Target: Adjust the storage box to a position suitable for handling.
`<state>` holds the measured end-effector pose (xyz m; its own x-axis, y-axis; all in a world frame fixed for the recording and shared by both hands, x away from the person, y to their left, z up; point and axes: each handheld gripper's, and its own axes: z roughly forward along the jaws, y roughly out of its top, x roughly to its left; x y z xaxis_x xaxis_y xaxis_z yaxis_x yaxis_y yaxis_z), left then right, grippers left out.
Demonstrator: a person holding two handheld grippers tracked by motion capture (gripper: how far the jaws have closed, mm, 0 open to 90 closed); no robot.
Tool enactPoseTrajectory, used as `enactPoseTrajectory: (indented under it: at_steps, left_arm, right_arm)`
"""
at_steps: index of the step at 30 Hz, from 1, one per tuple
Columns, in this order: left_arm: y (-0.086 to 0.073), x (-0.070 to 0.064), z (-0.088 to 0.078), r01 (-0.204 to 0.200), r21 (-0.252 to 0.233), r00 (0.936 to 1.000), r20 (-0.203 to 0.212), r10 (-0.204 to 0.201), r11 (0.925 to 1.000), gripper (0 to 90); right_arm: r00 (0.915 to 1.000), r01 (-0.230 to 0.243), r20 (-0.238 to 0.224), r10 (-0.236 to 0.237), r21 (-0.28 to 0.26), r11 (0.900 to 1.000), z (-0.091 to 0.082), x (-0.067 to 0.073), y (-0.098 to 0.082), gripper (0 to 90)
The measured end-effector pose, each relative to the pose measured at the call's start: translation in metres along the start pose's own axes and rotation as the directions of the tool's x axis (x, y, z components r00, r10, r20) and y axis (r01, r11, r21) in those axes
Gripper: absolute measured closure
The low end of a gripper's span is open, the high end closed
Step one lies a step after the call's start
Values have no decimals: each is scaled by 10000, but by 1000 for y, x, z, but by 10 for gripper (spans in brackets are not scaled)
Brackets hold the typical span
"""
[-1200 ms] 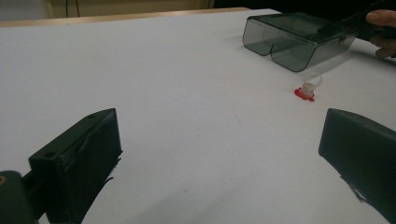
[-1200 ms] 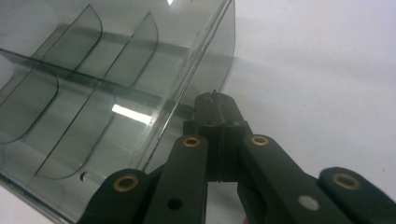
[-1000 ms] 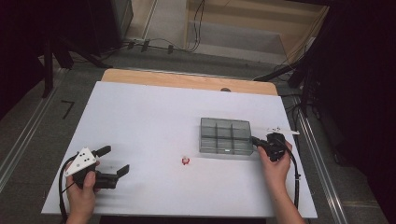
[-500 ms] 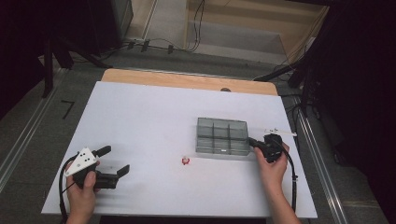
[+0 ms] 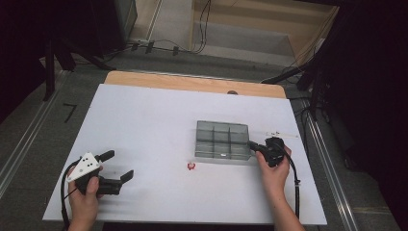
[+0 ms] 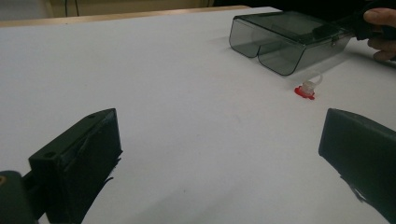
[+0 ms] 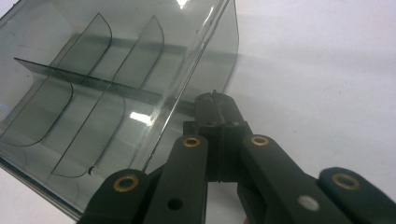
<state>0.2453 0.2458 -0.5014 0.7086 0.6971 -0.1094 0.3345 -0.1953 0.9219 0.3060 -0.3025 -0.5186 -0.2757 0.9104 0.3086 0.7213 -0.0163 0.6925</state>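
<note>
Noted a dim room around the scene, with cables on the grey floor (image 5: 231, 43) behind the far side. Found a large white table (image 5: 144, 125) in the middle, with a wooden strip (image 5: 183, 83) along its far edge. Saw a smoky transparent box (image 5: 222, 141) on the right half of the table, flat on the surface, divided inside by thin walls into six compartments. Confirmed the same box (image 7: 93, 93) from the right gripper view, very near, with curved dividers. Saw the right gripper (image 5: 252, 144) held by the right hand (image 5: 274, 173), with its tips against the right edge of the box. Found its jaws clenched fully together (image 7: 215, 100); could not tell if any part of the box wall was pinched between them. Saw the left gripper (image 5: 117, 165) at the near left corner of the table, held by the left hand (image 5: 86, 192), well apart from the box. Found its jaws released and wide (image 6: 219, 158), with only bare table between them. Noticed last a tiny red and clear piece (image 5: 191, 166) on the table, just in front of the box's near left corner (image 6: 306, 89).
</note>
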Motion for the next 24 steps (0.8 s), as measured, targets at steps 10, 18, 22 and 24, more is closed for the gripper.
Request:
enactPoseTrajectory:
  at_steps: [10,18,22,24]
  left_arm:
    - [0,0,0,-32,17,10000,-8,32,10000,0]
    - [0,0,0,-69,30,10000,14,69,10000,0]
    - [0,0,0,-73,31,10000,20,73,10000,0]
    - [0,0,0,-69,29,10000,23,69,10000,0]
  right_arm:
    - [9999,-152,-68,152,-71,9999,5,8,1,884]
    - [9999,-96,-141,96,-48,9999,10,19,3,884]
    - [9998,-113,-184,111,-80,9999,13,24,3,884]
    - [9997,-113,-202,111,-74,9999,14,26,4,884]
